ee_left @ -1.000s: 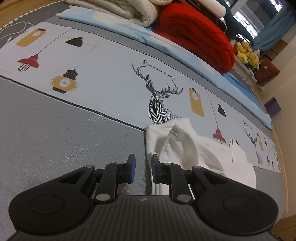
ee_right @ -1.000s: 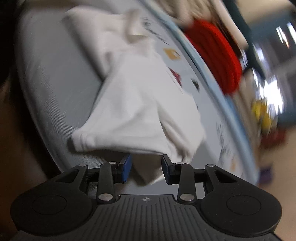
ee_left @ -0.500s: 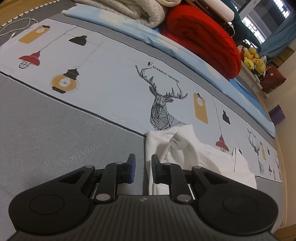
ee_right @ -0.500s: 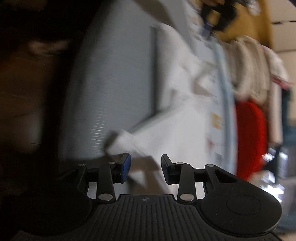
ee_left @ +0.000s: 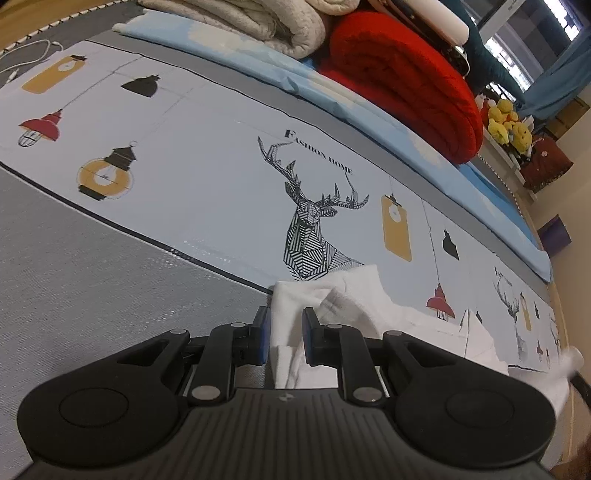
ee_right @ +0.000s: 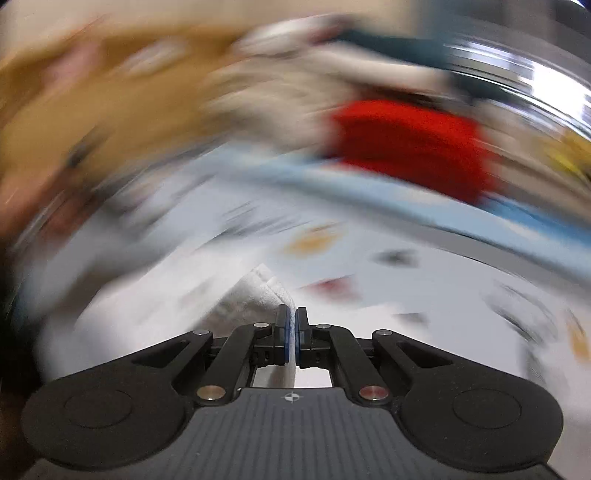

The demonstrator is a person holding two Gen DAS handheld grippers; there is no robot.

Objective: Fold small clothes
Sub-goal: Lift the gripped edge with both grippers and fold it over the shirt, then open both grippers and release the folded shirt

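A: How many of each thing is there?

B: One white garment [ee_left: 354, 306] on one printed sheet [ee_left: 207, 177]. One red blanket [ee_left: 402, 81] and one cream blanket [ee_left: 251, 18], both rolled.

A: And the prints?

B: Two deer, one large [ee_left: 314, 229] and one small [ee_left: 511, 301]. Two red lamps [ee_left: 40, 127], two black shades [ee_left: 142, 85].

A: Grippers?

B: Two, a left gripper [ee_left: 284, 334] and a right gripper [ee_right: 291, 332].

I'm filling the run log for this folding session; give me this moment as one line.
left gripper: jaws apart astride white garment edge | right gripper: just closed, shut on white cloth | surface: printed mat
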